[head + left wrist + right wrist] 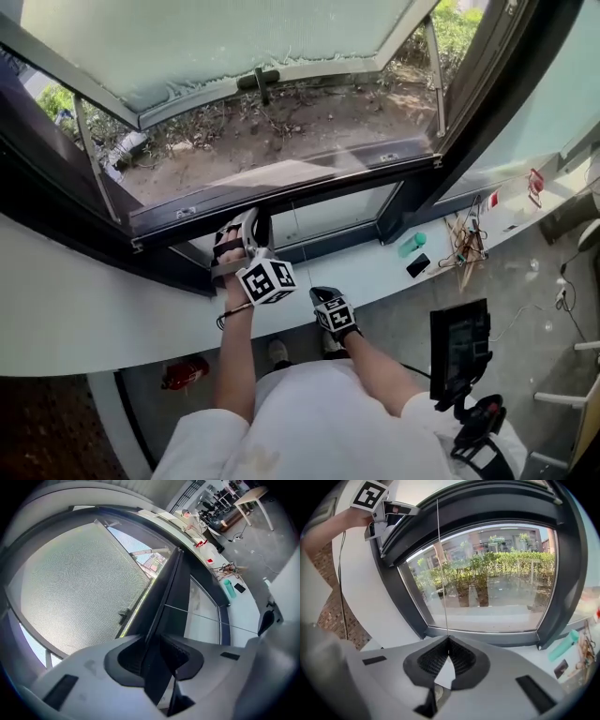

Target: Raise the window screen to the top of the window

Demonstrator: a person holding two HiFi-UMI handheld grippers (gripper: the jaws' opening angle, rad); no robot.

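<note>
- Left gripper (246, 230): raised to the bottom edge of the window opening, marker cube (267, 279) towards the person. In the left gripper view its jaws (152, 656) are clamped on a dark rail (164, 602) that passes between them and runs up and away.
- Right gripper (330, 309): lower and to the right of the left one, above the white sill (94, 309). In its own view the jaws (448, 641) are pressed together at the tips, pinching a thin cord (440, 573) that rises straight up from them in front of the lower pane (497, 583).
- Screen: its mesh cannot be made out across the opening. The rail in the left jaws lies low, along the bottom of the opening and above the fixed lower pane.
- Sash (206, 37): swung outward and upward, its surface pale and finely dotted. A dark handle (261, 82) sits at its lower edge. Bare ground and shrubs show beneath it.
- From the right gripper view the left gripper (389, 515) shows at upper left, against the dark frame (412, 597).
- On the sill at right: a teal bottle (411, 245) lying just beside a dark phone (418, 265), with loose wires near them.
</note>
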